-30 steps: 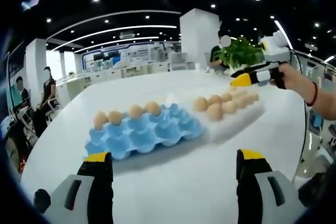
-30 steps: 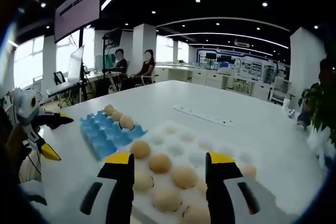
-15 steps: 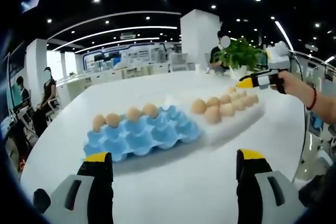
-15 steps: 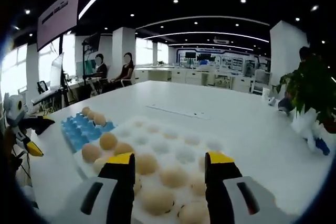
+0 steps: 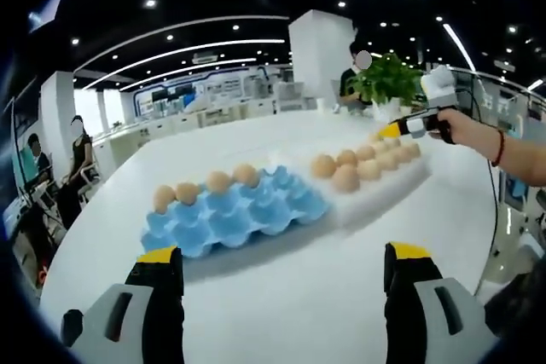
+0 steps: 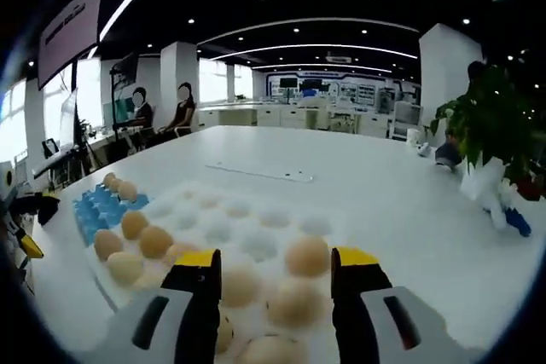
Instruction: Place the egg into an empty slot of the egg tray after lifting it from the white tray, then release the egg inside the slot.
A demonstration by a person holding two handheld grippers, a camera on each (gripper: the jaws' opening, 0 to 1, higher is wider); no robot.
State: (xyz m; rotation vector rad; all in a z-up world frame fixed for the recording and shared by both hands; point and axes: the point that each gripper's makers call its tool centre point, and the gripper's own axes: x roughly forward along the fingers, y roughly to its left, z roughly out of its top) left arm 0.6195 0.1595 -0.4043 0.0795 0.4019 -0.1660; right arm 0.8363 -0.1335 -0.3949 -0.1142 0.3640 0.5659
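Observation:
A blue egg tray [image 5: 235, 217] lies on the white table with several brown eggs [image 5: 218, 181] along its far row. Beside it on the right is the white tray [image 5: 386, 193] holding several eggs [image 5: 345, 178]. My left gripper [image 5: 281, 253] is open, low over the table in front of the blue tray. A hand holds my right gripper [image 5: 399, 129] above the white tray's far end. In the right gripper view, my right gripper [image 6: 277, 257] is open just above the white tray [image 6: 256, 223], with eggs [image 6: 294, 303] below its jaws. The blue tray [image 6: 95, 207] sits at left.
A potted plant [image 6: 499, 125] stands on the table's far right side. A thin white strip [image 6: 260, 174] lies beyond the white tray. People sit at desks [image 6: 158, 117] in the background. The left gripper [image 6: 26, 232] shows at the far left edge.
My right gripper has moved along the white tray toward its far end and lower, so eggs now lie under its jaws. The left gripper has stayed nearly still.

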